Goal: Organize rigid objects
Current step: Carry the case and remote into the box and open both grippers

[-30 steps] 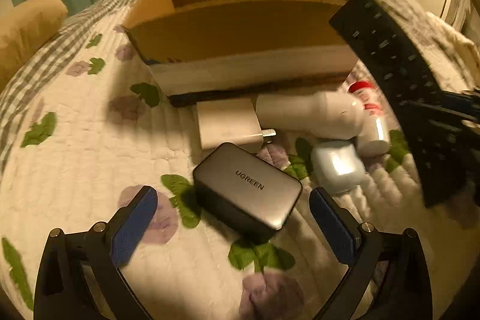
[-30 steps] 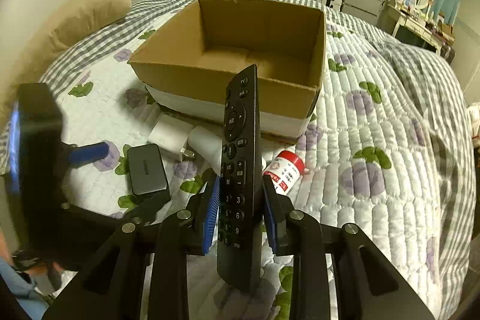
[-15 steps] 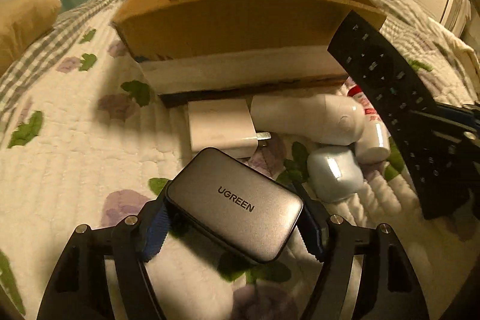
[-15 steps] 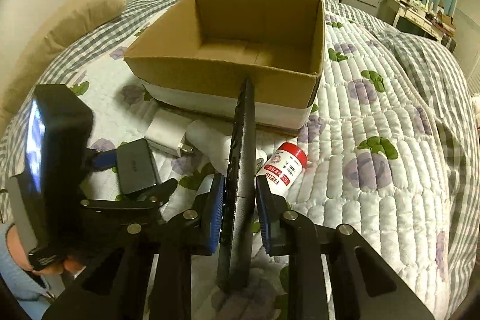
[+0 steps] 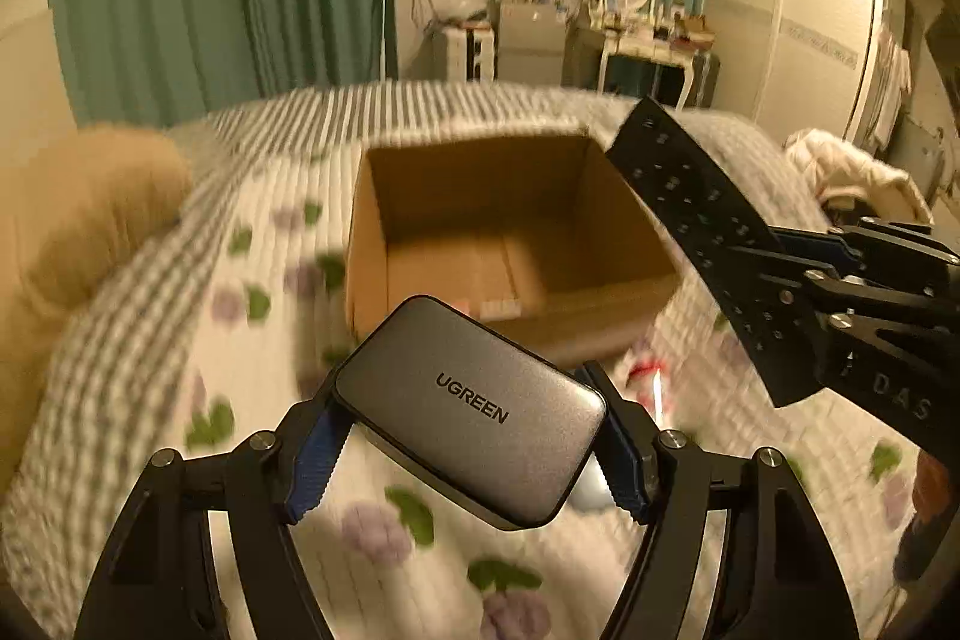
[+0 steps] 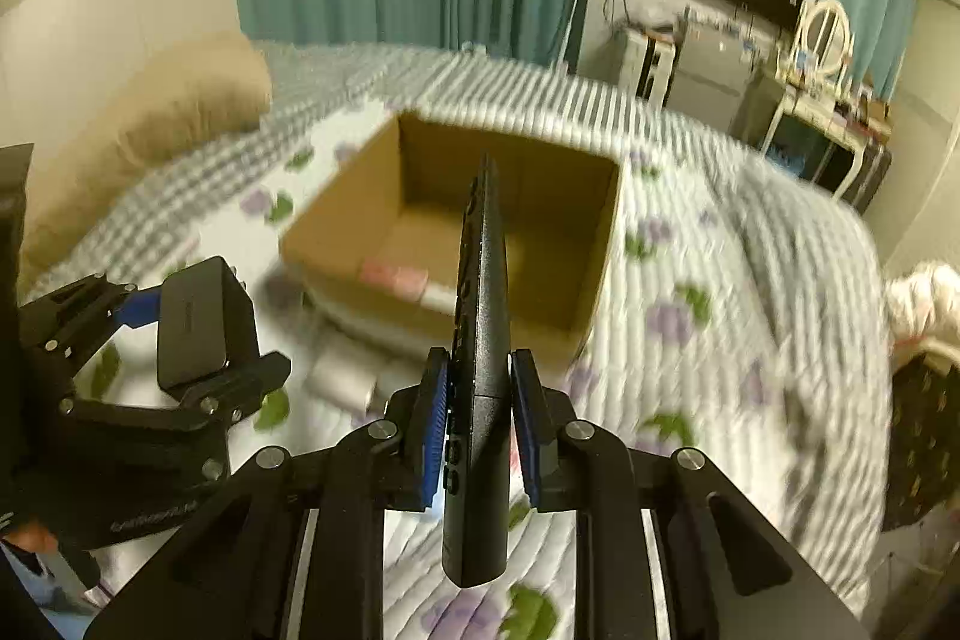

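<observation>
Now lifted off the quilt (image 5: pixel 150 400): gripped "UGREEN" charger (image 5: pixel 474 418).

Quilted bed (image 6: pixel 720 280) (floral) carries cardboard box (image 6: pixel 336 226), pillow (image 6: pixel 162 118).

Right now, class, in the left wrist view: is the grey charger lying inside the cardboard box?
No: the grey charger is clamped in the left claw, in front of the cardboard box.

The right gripper (image 6: pixel 478 421) pinches a black remote control (image 6: pixel 481 340) edge-on between its blue pads, raised above the quilted bed (image 6: pixel 720 292). Beyond it sits an open cardboard box (image 6: pixel 600 250). At left, the left gripper (image 6: pixel 198 334) clamps a dark charger block (image 6: pixel 201 322).
</observation>
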Available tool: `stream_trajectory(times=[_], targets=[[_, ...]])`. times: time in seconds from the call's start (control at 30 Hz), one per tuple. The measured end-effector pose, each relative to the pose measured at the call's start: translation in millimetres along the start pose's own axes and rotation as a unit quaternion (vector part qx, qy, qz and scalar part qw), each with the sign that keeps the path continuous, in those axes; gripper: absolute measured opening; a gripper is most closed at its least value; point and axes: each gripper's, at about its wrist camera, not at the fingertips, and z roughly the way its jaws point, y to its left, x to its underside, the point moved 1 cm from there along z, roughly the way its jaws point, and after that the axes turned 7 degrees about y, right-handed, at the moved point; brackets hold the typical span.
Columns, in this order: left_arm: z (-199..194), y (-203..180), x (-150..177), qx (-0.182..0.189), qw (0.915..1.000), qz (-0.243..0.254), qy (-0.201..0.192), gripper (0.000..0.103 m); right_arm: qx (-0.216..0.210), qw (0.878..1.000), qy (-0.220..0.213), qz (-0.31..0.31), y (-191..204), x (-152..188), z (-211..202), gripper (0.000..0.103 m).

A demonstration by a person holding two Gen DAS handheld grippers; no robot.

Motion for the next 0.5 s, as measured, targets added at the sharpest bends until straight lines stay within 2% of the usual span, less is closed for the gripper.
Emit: stream_trajectory(times=[0.17,0.27,0.43,0.5], targets=[[-10,4,-52,-0.003,0.999,0.003,-0.044,0.074,0.001,1.0,-0.031,-0.001,-12,-55,-15,0.02],[-4,8,-81,0.006,0.9984,-0.003,-0.055,0.074,0.01,0.999,-0.039,0.003,-19,-81,-13,0.02],[47,9,-107,-0.031,0.9983,0.004,-0.048,0.074,0.02,0.999,-0.026,0.018,-35,-103,12,0.02],[73,11,-108,-0.028,0.9992,0.008,-0.029,0.074,0.018,0.999,-0.014,0.026,-40,-103,28,0.02]])
